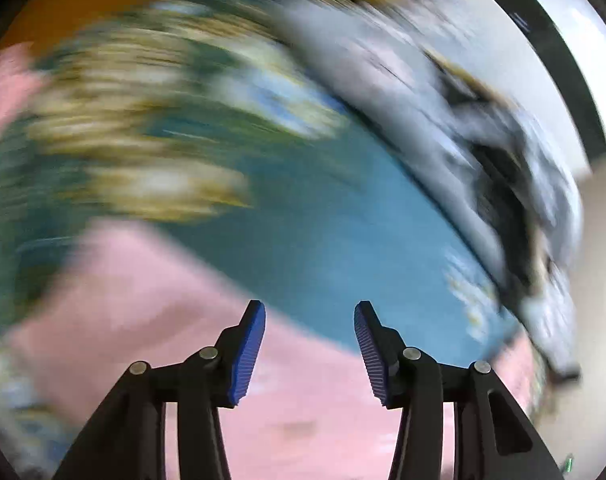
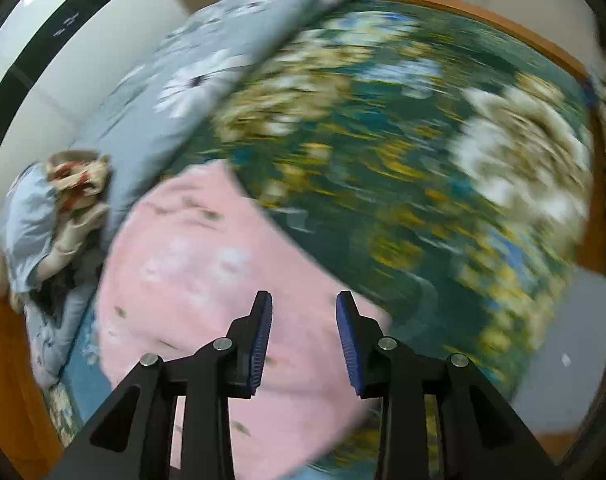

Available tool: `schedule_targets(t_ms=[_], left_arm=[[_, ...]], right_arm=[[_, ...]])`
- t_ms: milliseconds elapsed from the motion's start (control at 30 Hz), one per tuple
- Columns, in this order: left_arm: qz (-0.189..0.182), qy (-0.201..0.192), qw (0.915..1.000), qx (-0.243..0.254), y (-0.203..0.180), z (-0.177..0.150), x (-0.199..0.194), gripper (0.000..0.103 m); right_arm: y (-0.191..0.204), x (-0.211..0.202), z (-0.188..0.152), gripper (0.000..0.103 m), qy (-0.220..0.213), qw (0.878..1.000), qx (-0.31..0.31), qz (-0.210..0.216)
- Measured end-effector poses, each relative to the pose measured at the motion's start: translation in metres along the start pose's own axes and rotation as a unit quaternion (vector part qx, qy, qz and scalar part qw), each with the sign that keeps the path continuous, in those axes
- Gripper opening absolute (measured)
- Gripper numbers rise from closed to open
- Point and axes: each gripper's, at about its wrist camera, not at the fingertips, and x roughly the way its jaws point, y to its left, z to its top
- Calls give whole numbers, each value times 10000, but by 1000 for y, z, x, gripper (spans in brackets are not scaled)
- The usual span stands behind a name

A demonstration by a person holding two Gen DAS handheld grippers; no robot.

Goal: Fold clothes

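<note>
A pink garment [image 2: 207, 264] with faint flower prints lies flat on a teal floral bedspread [image 2: 383, 168]. Seen from the right wrist, my right gripper [image 2: 304, 308] hovers over the garment's right part, open, nothing between its blue pads. The left wrist view is heavily blurred by motion. There the pink garment [image 1: 151, 312] fills the lower left, and my left gripper [image 1: 310, 316] stands open above its edge where it meets the teal bedspread [image 1: 323, 240]. Neither gripper holds cloth.
A grey-blue quilt with white daisies [image 2: 207, 76] lies bunched along the bed's far side, also blurred in the left wrist view [image 1: 403, 92]. More clothes [image 2: 63, 208] are heaped at the left. An orange wooden bed frame [image 2: 503, 24] borders the bedspread. White wall beyond.
</note>
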Motion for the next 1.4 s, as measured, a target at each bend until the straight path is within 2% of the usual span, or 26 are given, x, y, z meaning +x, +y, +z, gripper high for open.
schedule_targets(t_ms=[67,133,200,267,367,467,567,600,633,667,700,867,967,1100,1167,1233,1333,1400], left_arm=[[-439,512,9966,470,-63,-14,44,50],[-658,931,9880,1046,-130,-29,81,50],[-793,1094,9804,1432,-172,-32,96,50],[-924,1206,9724,1770,-202,-33,103,50],[-776,1212,9664,2129,-206,-38,98,51],[-440,1151,9709,2055,-179,-31,83,52],[-318,1117,9750,1892,-162,-24,75,52],[-330,1120,9751,1887,-162,-24,76,53],[-343,1123,9751,1881,-163,-23,77,53],[-356,1126,9751,1876,-163,-23,78,53],[-368,1130,9751,1870,-164,-22,79,53],[-431,1145,9752,1843,-166,-19,85,53],[-500,1182,9738,1879,-172,-20,90,53],[-894,1558,9546,2375,-226,-44,116,53],[-1108,1782,9427,2595,-256,-58,131,53],[-1352,2029,9310,2717,-288,-74,149,56],[-1803,2666,9137,2479,-327,-96,182,57],[-1950,3160,9035,2138,-345,-110,208,58]], right_arm=[[38,17,13,40,119,9994,-260,197],[86,40,23,43,358,9966,-587,462],[134,61,27,56,611,9910,-1000,648],[190,86,26,64,854,9810,-1580,733],[257,122,24,67,1025,9672,-2250,582],[301,161,18,67,1071,9610,-2545,-151],[315,198,14,67,1171,9488,-2764,-982],[312,204,12,62,1244,9456,-2790,-1117],[306,206,11,51,1296,9450,-2769,-1157],[300,207,10,13,1348,9444,-2749,-1198],[294,209,10,7,1400,9438,-2727,-1239],[230,137,21,6,1006,9668,-2324,-342],[168,79,28,6,599,9795,-1913,-182],[81,30,23,6,292,9925,-1116,-417],[49,30,11,5,435,9922,-914,-732],[19,40,-6,5,695,9926,-555,-826],[3,46,-22,5,818,9928,-302,-821],[4,46,-29,5,820,9930,-281,-806]])
